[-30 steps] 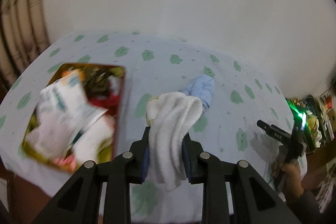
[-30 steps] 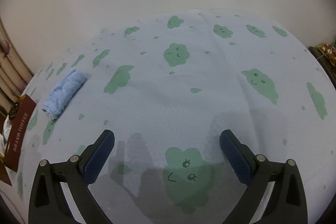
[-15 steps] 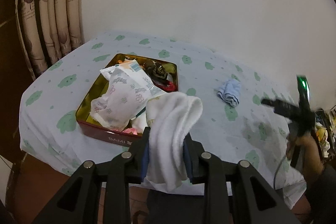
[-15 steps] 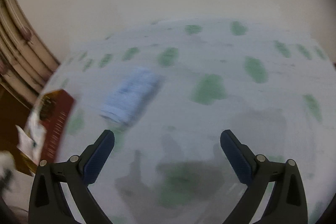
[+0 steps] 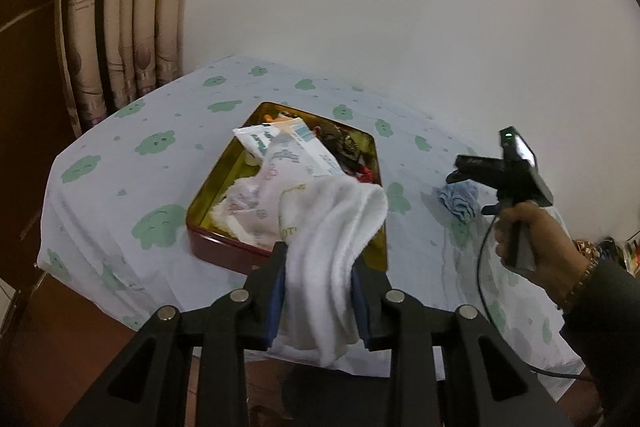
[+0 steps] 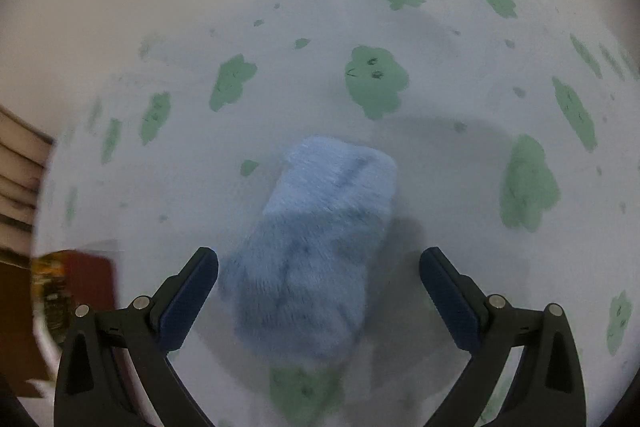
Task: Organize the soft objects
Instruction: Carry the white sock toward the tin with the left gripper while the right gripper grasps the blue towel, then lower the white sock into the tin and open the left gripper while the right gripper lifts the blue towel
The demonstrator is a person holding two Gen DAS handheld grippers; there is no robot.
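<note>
My left gripper (image 5: 318, 259) is shut on a white towel (image 5: 334, 227) and holds it in the air in front of the near edge of a red and gold tin (image 5: 224, 247) full of packets and cloths. My right gripper (image 6: 318, 261) is open and sits just above a folded blue cloth (image 6: 316, 243) on the table, with a finger on each side of it. In the left wrist view the right gripper (image 5: 472, 171) is to the right of the tin, over the blue cloth (image 5: 460, 201).
The table has a white cover with green cloud shapes (image 5: 160, 143). Curtains (image 5: 128, 7) hang at the far left. A corner of the tin (image 6: 84, 267) shows at the left of the right wrist view. Clutter (image 5: 612, 251) lies off the table's right end.
My left gripper has pulled back and up from the table with the white towel, so the tin now lies ahead. My right gripper has swung left and down over the blue cloth.
</note>
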